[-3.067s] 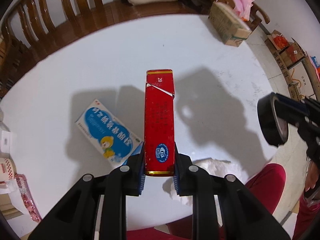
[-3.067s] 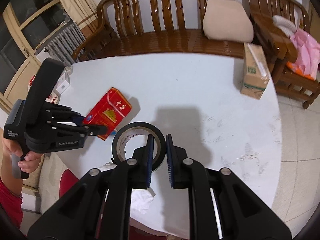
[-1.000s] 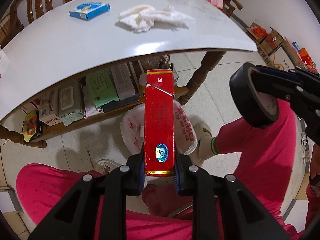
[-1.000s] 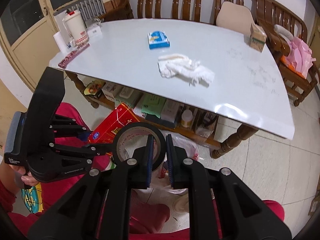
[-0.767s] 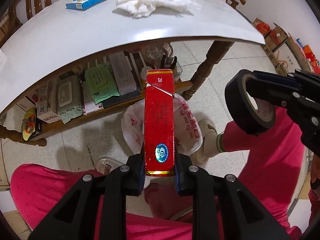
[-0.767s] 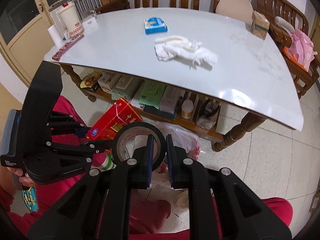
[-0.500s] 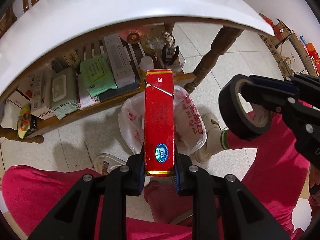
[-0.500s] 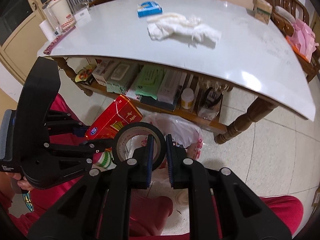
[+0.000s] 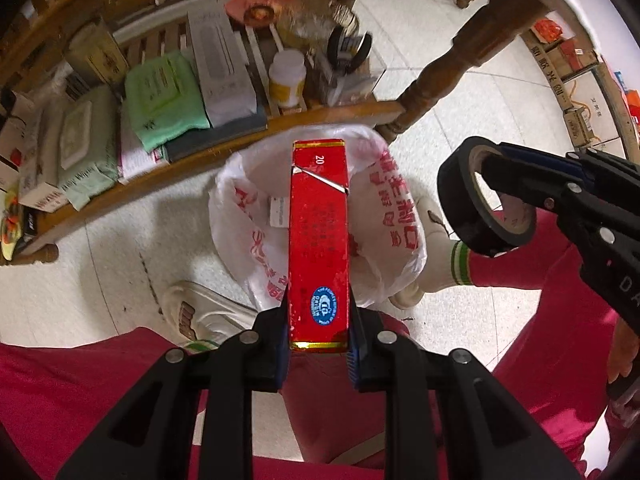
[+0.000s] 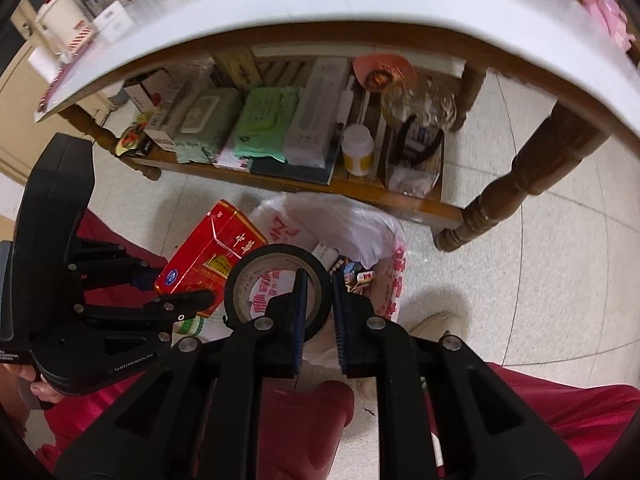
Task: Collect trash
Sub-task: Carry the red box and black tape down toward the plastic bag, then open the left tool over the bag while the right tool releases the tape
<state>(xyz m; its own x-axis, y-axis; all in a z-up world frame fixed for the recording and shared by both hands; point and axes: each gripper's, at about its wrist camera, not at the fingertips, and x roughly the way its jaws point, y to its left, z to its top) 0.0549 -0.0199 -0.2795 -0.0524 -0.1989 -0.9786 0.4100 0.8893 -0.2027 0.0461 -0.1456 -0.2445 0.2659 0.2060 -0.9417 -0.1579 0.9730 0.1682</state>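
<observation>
My left gripper (image 9: pixel 318 312) is shut on a red carton (image 9: pixel 319 240), which points down over the open mouth of a white plastic bag with red print (image 9: pixel 394 216) on the floor. In the right wrist view the same red carton (image 10: pixel 208 260) hangs at the left of the white plastic bag (image 10: pixel 352 224), which holds some small scraps. My right gripper (image 10: pixel 318 280) is shut on the wall of a black tape roll (image 10: pixel 276 258), held just above the bag's near rim. From the left wrist view the tape roll (image 9: pixel 476 220) hovers at the bag's right side.
A wooden shelf (image 10: pixel 304 186) under the white table (image 10: pixel 360 4) carries wipes packs, boxes and a white bottle (image 9: pixel 285 78). A turned table leg (image 10: pixel 516 184) stands right of the bag. A person's red trousers (image 9: pixel 80 392) and white shoes (image 9: pixel 200 312) flank the bag.
Both grippers have sunk from table height toward the floor, still gripping the carton and the tape. The tabletop has slid out of the top of the left view; the bag looms larger.
</observation>
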